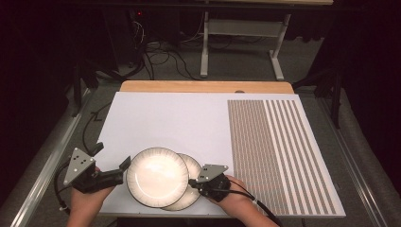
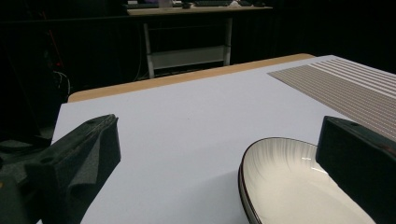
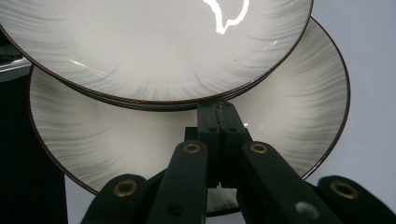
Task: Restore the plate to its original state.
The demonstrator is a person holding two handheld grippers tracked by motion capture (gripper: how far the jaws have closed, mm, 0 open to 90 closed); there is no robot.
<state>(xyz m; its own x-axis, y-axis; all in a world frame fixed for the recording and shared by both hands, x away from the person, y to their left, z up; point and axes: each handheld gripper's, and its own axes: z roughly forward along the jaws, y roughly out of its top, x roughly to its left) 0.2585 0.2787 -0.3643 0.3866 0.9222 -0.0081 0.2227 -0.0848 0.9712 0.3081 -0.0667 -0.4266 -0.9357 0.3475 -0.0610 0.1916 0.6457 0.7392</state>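
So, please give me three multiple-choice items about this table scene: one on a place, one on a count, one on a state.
1. Where does the upper plate lie?
A. partly over the lower plate
B. on the striped mat
C. on the floor

2. How many plates are there?
A. one
B. two
C. four

3. How do the left gripper jaws stand?
A. wide apart
B. pressed together
C. clamped on a cup

Answers: 1 A, the rims overlap in the high view; 2 B, two rims are visible; 3 A, bare table shows between them.
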